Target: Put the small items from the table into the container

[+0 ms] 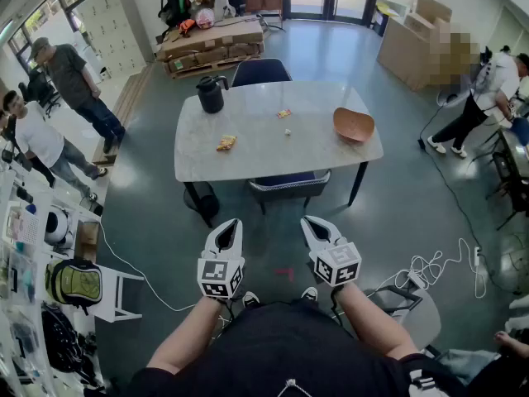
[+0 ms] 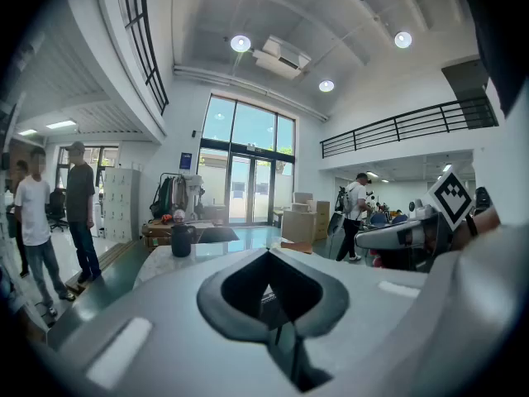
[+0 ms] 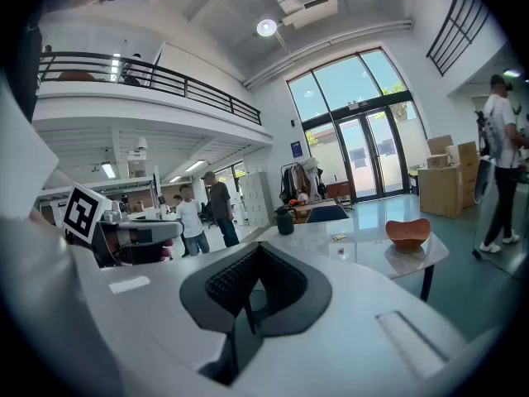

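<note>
Holds the left gripper (image 1: 228, 225) and right gripper (image 1: 315, 222) side by side, near each other but apart, over the floor (image 1: 157, 222), each tipped slightly down. Clenches both: in either gripper view, pads pressed together along a thin seam. Grips nothing with either.

Faces the bench (image 1: 264, 151), pale and marbled, well ahead of both grippers and untouched by them.

Ahead and to the right of the right gripper, near the bench's right end: an orange bowl (image 1: 354, 125), upright.

Ahead of the left gripper, on the bench's left half: a yellowish snack (image 1: 226, 142), lying flat. Farther off, roughly in line with the gap between the grippers: a small wrapper (image 1: 283, 113), and just nearer than it a tiny white bit (image 1: 287, 131), too small to name. All three on the bench top, well apart from the bowl.

Beyond the snack, at the bench's far-left corner: a black jug (image 1: 212, 94), upright.

Between grippers and bench, tucked under the near edge: a chair (image 1: 289, 185).

On the floor between the two grippers: a small red thing (image 1: 283, 273), too blurred to name. Right of the right gripper: a white cable (image 1: 430, 267), looped on the floor. Far to the left of the left gripper: two people (image 1: 74, 81), standing.
</note>
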The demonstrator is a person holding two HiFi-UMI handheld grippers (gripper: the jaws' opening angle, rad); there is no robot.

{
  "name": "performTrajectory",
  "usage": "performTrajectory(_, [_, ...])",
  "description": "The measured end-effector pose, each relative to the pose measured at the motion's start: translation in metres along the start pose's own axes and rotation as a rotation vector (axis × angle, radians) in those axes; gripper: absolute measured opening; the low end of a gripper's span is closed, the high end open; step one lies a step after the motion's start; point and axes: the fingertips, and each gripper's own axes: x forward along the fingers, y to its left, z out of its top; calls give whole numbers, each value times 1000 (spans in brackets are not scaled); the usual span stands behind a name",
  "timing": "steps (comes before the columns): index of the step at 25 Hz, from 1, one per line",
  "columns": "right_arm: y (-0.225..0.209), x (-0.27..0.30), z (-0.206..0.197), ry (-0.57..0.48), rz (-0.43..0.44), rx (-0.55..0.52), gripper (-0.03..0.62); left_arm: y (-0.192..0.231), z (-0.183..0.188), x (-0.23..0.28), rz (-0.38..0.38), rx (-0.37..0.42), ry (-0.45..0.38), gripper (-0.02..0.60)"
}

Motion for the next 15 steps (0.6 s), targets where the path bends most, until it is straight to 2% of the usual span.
performTrajectory(15, [0, 4, -17, 24, -22, 46, 28, 8, -13, -7, 12, 0, 16, 3])
